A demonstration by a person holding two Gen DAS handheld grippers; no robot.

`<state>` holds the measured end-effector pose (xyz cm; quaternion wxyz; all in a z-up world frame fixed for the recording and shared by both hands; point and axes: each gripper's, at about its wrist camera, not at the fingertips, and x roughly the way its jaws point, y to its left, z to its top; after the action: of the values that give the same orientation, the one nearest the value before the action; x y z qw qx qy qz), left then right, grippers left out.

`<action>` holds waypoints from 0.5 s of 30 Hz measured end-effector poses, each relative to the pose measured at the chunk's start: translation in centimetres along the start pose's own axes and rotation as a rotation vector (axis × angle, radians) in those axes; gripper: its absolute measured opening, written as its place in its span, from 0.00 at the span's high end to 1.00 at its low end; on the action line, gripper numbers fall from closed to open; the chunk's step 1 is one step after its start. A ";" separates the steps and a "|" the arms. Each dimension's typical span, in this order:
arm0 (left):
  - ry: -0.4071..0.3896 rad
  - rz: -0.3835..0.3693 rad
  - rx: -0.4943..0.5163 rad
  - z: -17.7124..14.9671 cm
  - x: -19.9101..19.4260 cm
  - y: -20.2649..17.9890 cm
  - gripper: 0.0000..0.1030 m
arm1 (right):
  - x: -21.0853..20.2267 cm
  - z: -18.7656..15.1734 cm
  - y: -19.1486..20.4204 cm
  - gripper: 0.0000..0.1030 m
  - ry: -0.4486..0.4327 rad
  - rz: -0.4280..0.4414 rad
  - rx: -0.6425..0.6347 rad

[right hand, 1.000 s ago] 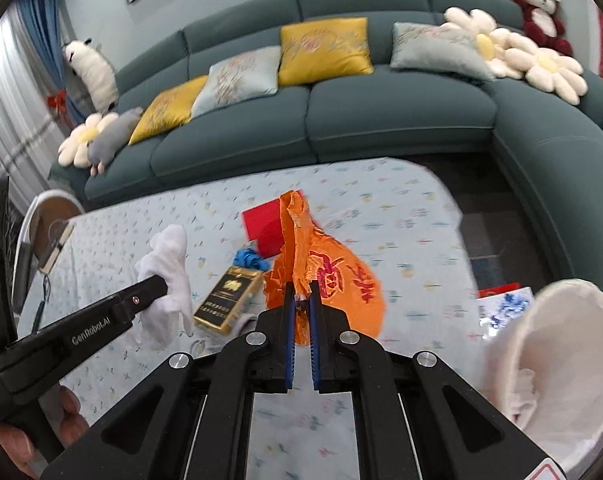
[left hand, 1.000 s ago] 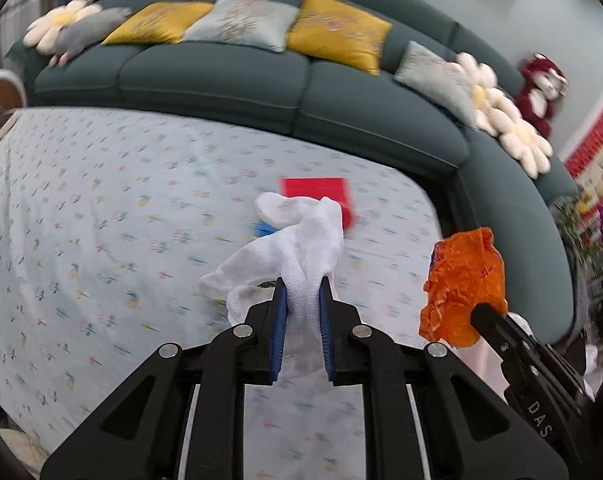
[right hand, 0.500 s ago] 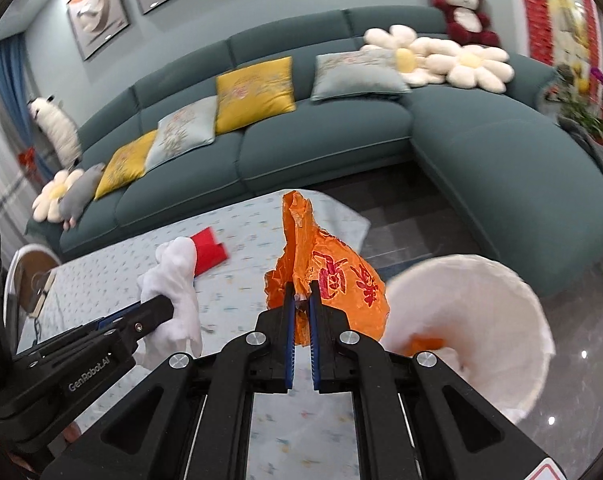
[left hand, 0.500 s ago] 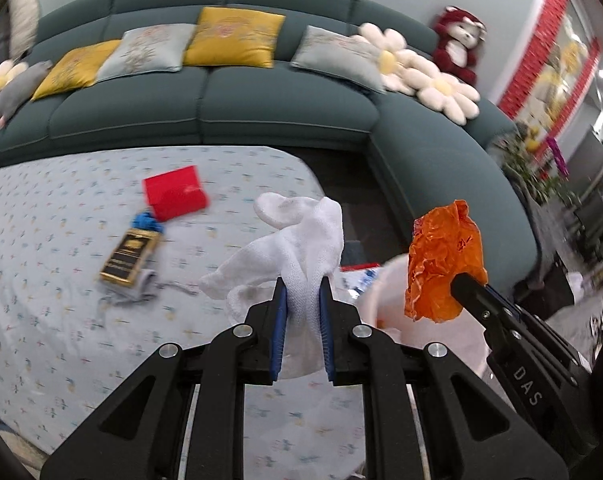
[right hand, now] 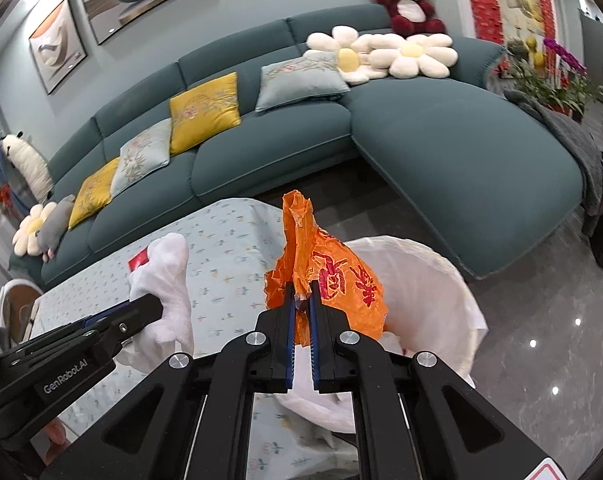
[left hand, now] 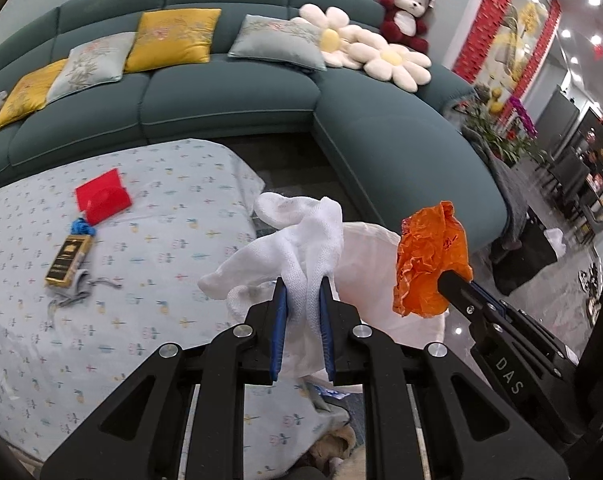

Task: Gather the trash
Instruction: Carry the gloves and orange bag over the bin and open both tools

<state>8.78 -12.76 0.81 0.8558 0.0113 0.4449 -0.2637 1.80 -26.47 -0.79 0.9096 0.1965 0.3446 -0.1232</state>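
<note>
Moved: both my grippers swung from the table [left hand: 149,216] to the lined bin [right hand: 441,280] | left gripper [left hand: 303,284]: clamped on crumpled white cloth [left hand: 297,236] | right gripper [right hand: 301,300]: pinched nearly shut on wrinkled orange bag [right hand: 333,276] with red print, over bin mouth

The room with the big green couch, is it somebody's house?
Most likely yes, a home living room: a long teal sectional sofa with cushions, a red teddy bear sitting on its back, and framed pictures on the wall.
</note>
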 end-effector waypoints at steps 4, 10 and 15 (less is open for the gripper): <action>0.017 -0.016 0.023 -0.3 0.8 -1.3 0.85 | 0.1 -0.2 -1.2 0.94 0.000 -0.013 0.020; 0.045 -0.029 0.046 -0.5 2.3 -2.7 0.85 | 0.4 -0.4 -3.2 0.94 0.005 -0.028 0.056; 0.064 -0.038 0.062 -0.5 3.5 -3.8 0.85 | 0.7 -0.4 -4.3 0.94 0.012 -0.040 0.071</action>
<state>8.24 -17.45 -1.35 0.8352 0.0377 0.4638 -0.2932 0.50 -30.20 -2.75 0.8973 0.2223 0.3495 -0.1524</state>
